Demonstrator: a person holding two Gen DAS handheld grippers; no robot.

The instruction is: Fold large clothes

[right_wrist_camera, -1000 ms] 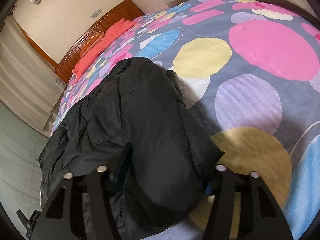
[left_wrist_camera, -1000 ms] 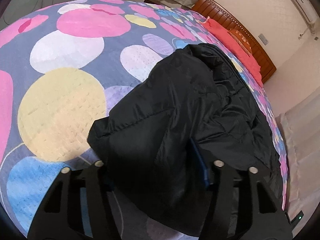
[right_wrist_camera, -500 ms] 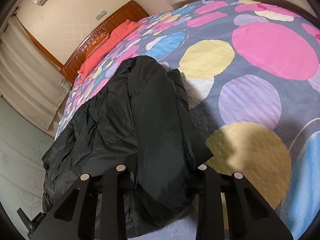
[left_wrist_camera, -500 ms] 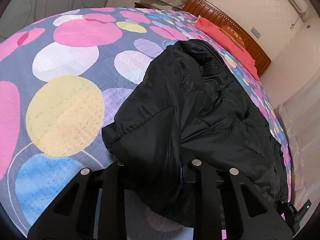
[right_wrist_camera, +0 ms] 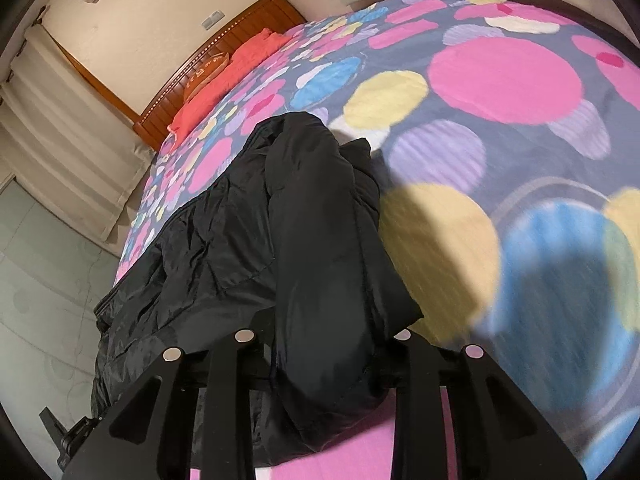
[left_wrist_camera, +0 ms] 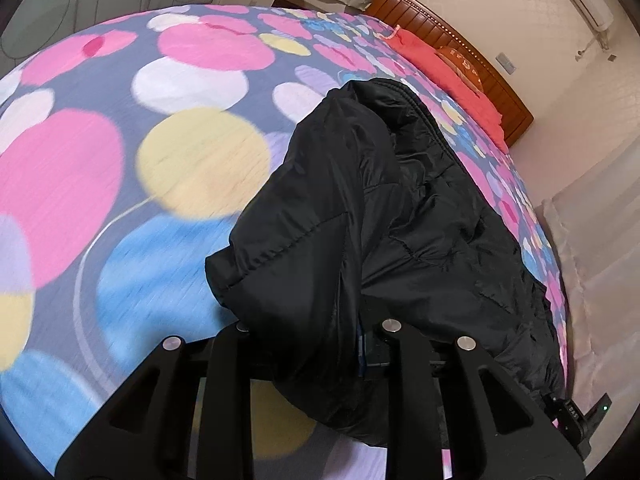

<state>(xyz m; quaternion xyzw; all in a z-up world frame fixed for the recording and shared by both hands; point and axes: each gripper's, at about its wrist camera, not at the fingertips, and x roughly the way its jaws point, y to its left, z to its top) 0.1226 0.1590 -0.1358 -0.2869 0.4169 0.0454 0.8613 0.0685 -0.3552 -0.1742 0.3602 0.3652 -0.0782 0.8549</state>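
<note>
A large black puffer jacket [left_wrist_camera: 360,216] lies on a bed with a spotted bedspread [left_wrist_camera: 120,168]. My left gripper [left_wrist_camera: 316,332] is shut on a thick fold of the jacket's hem and holds it lifted off the bed. The jacket [right_wrist_camera: 304,232] also shows in the right wrist view, where my right gripper [right_wrist_camera: 324,340] is shut on another fold of its hem. The fabric hides the fingertips of both grippers. The rest of the jacket stretches away toward the headboard.
A wooden headboard [left_wrist_camera: 452,48] with a red pillow [left_wrist_camera: 444,76] stands at the far end of the bed. Curtains [right_wrist_camera: 60,132] hang along the bed's side. The bedspread [right_wrist_camera: 500,128] spreads wide beside the jacket.
Both grippers closed on the jacket's hem and raised it, pulling back from the headboard. The jacket's near end now hangs from the jaws.
</note>
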